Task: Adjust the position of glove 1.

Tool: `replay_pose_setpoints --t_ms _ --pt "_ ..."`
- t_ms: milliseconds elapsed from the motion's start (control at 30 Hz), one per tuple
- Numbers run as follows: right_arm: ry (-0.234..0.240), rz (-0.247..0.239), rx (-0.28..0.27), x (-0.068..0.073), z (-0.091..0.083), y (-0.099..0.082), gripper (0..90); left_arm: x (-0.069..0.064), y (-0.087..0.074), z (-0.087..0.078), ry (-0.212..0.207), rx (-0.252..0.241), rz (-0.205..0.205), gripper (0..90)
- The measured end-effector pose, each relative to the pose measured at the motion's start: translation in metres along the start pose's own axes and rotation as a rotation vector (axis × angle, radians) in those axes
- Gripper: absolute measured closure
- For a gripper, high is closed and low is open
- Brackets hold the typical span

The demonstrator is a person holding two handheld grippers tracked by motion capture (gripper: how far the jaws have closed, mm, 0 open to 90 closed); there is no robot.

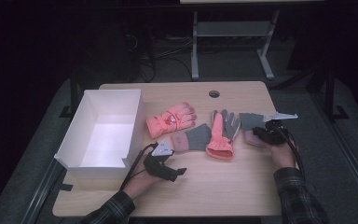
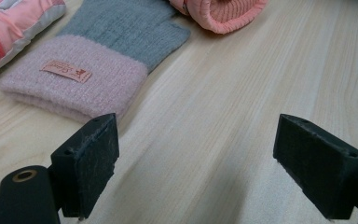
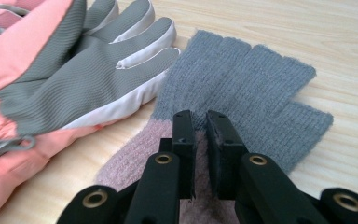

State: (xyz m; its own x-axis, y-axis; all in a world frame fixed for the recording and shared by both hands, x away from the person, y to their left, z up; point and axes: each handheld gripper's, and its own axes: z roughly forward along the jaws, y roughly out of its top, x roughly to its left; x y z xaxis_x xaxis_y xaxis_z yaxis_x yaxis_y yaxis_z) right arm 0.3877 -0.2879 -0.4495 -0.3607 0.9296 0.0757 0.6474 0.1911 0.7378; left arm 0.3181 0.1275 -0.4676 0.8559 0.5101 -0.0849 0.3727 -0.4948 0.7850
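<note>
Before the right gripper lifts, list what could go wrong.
1. The right gripper pinches only a small fold of the knit glove near its pink cuff; it may slip out.
2. The ski glove overlaps the knit glove's edge and could be dragged along.

You have one label to look at: a small pink tag [image 2: 65,71] on the knit glove's cuff [image 2: 74,79]; its script is too small to read.

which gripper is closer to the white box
Left. The left gripper rests just beside the white box; the right gripper pinches a knit glove across the table.
</note>
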Motion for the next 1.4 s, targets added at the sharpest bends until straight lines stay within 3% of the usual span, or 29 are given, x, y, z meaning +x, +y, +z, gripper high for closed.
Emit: replay_pose_setpoints --t_ms 200,567,967,1400 --pt "0.006 -0.01 -0.012 0.003 -0.022 -0.007 82.1 0.0 0.0 0.001 -0.005 0.003 -0.004 13.6" --pt "0.076 -0.02 -0.056 0.016 -0.056 -0.018 82.1 0.001 0.0 0.0 -0.003 0.012 0.002 13.7" --pt "0.174 -0.081 -0.094 0.045 -0.08 -0.023 82.1 0.001 0.0 0.001 -0.008 0.014 0.0 13.8" --pt "0.305 -0.174 -0.091 0.089 -0.082 -0.027 82.0 0.001 0.0 0.001 -0.008 0.016 0.0 13.8"
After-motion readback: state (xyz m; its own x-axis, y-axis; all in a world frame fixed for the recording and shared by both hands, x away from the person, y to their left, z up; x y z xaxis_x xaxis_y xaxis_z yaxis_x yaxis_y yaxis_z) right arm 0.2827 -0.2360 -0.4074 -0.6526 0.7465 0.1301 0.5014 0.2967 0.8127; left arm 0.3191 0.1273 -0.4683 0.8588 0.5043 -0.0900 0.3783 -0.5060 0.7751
